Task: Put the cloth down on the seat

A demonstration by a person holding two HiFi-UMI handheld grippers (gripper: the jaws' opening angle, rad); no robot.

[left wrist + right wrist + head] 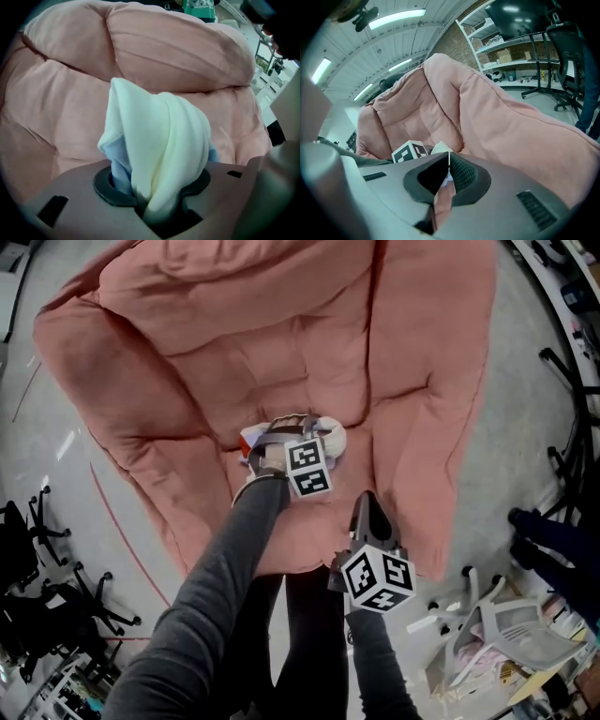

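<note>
Nearest, the right gripper [367,504] hangs empty, jaws pressed together, by the front edge of the pink seat [281,362], with open cushion ahead. Further in, the left gripper [281,435] pinches the white-and-blue cloth [330,437], bunched against the seat's hollow. Padded sides rise around it. Beyond lie grey floor [525,418], office chairs [42,521] and shelves [520,44].

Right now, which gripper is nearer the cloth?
Left. The left gripper has the cloth bunched between its jaws, low over the seat. The right gripper hangs back by the seat's front edge, jaws together, clear of the cloth.
</note>
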